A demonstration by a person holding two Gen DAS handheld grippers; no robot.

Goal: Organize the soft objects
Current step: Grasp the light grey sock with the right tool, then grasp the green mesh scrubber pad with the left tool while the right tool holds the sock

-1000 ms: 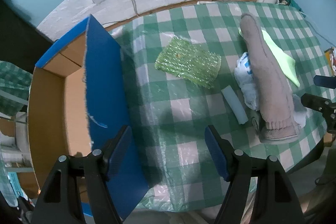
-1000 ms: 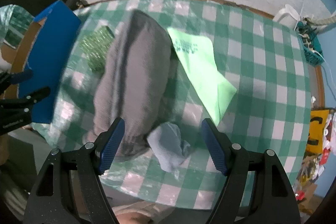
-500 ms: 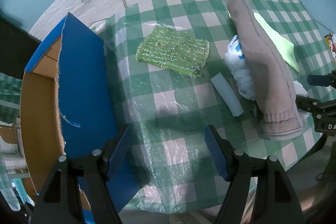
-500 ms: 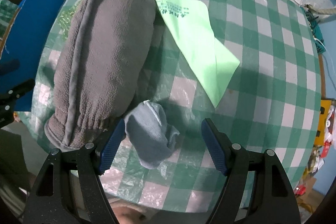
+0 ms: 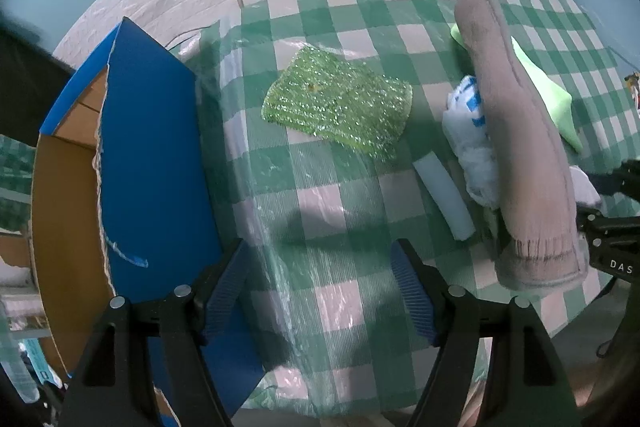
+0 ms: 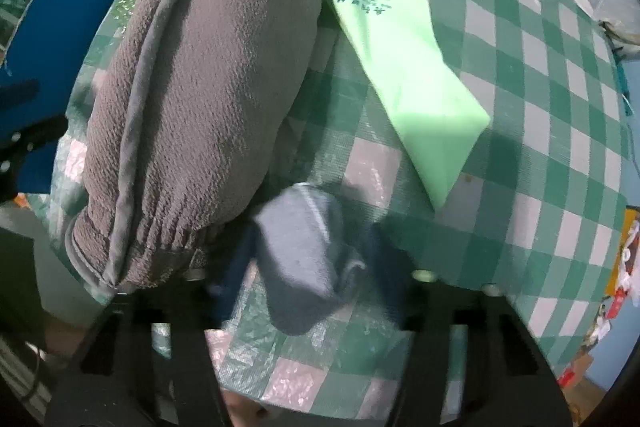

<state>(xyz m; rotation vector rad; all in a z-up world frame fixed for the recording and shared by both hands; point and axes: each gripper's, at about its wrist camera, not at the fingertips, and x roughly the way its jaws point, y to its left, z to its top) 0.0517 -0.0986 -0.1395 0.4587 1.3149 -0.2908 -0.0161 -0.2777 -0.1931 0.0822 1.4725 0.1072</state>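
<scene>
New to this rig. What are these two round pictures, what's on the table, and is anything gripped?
No robot here: a person carries a hand-held gripper in each hand, each with a fisheye camera looking along its fingers. The left hand-held gripper is open over the checked tablecloth, beside a blue cardboard box. On the table lie a sparkly green cloth, a grey mitt, a light green cloth and a white tube. The right hand-held gripper has just been closing around a blue-grey sock; blur hides whether it grips.
</scene>
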